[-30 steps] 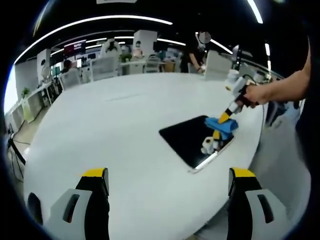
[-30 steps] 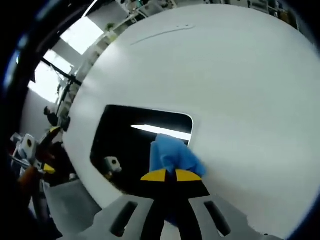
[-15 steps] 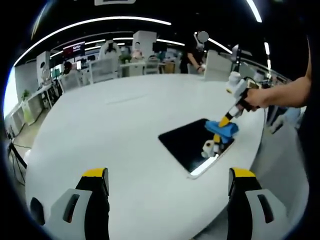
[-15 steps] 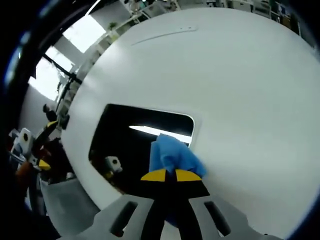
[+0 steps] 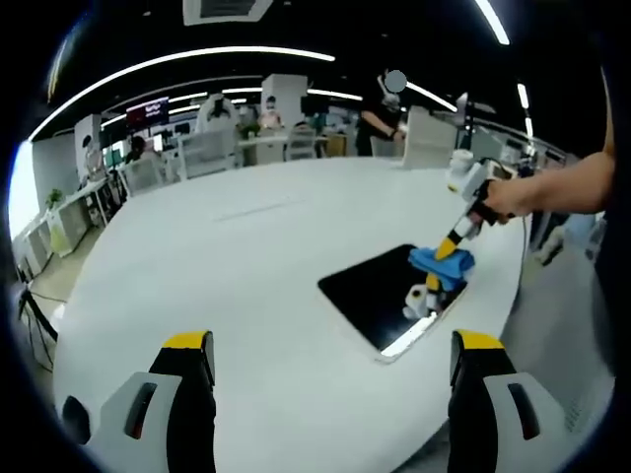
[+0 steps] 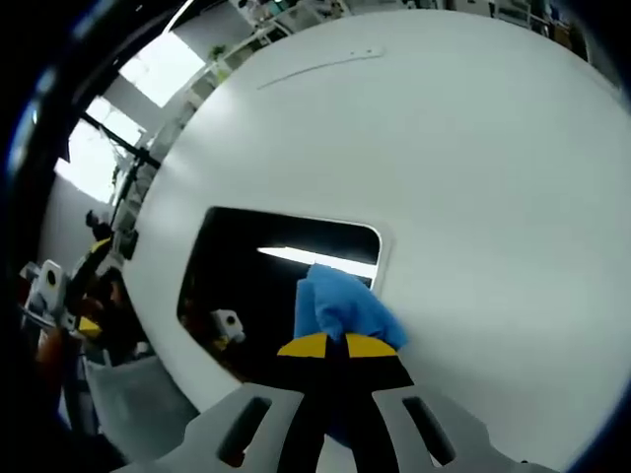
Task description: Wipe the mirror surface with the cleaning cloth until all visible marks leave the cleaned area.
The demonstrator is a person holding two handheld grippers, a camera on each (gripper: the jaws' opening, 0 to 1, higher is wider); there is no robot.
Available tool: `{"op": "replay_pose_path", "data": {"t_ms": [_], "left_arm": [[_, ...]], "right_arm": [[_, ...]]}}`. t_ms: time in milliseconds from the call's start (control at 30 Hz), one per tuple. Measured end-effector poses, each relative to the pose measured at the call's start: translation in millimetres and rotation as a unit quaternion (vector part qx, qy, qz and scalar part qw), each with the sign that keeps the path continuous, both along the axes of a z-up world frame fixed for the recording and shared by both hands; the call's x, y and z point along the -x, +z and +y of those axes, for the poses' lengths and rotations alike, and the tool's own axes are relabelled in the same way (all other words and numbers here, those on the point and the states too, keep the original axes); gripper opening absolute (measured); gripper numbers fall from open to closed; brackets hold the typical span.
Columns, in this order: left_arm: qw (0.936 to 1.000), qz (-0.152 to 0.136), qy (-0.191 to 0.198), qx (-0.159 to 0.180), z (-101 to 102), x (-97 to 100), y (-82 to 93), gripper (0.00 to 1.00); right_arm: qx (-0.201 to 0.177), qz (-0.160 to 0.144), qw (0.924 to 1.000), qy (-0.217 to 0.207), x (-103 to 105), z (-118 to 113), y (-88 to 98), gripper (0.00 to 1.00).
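Your right gripper (image 6: 330,345), jaws closed on the blue cloth (image 6: 340,307), presses it onto the mirror (image 6: 256,286) at its corner nearest the table (image 6: 473,148) edge. The unwiped glass runs away from the cloth along the mirror's long axis, toward the far corner. Your left gripper (image 5: 330,360) hangs well apart, jaws wide and empty. White table surrounds the mirror; nothing blocks the stroke.
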State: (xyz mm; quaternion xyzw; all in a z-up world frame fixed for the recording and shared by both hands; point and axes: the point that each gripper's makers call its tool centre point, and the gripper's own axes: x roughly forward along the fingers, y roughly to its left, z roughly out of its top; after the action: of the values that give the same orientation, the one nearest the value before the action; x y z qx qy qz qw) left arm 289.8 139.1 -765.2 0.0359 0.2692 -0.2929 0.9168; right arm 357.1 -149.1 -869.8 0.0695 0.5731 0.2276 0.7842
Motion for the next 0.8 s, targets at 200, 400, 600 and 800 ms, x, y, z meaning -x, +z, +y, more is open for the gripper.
{"op": "replay_pose_path", "data": {"t_ms": [200, 400, 600, 800], "left_arm": [[0.9996, -0.027, 0.007, -0.002, 9.8, -0.8, 9.5, 1.00], [0.9995, -0.028, 0.012, -0.003, 13.6, 6.0, 3.8, 1.00], [0.9981, -0.043, 0.034, 0.026, 6.5, -0.8, 15.5, 1.00], [0.9970, -0.057, 0.029, 0.043, -10.0, -9.8, 27.3, 1.00]], "right_arm": [[0.020, -0.005, 0.9997, 0.010, -0.9, 2.0, -0.5, 0.00], [0.009, -0.010, 0.9999, -0.009, -1.7, -0.1, -1.4, 0.00], [0.009, -0.005, 0.9999, -0.009, -5.1, -2.2, -4.2, 0.00], [0.026, -0.015, 0.9995, -0.014, -2.1, 0.1, -1.6, 0.00]]}}
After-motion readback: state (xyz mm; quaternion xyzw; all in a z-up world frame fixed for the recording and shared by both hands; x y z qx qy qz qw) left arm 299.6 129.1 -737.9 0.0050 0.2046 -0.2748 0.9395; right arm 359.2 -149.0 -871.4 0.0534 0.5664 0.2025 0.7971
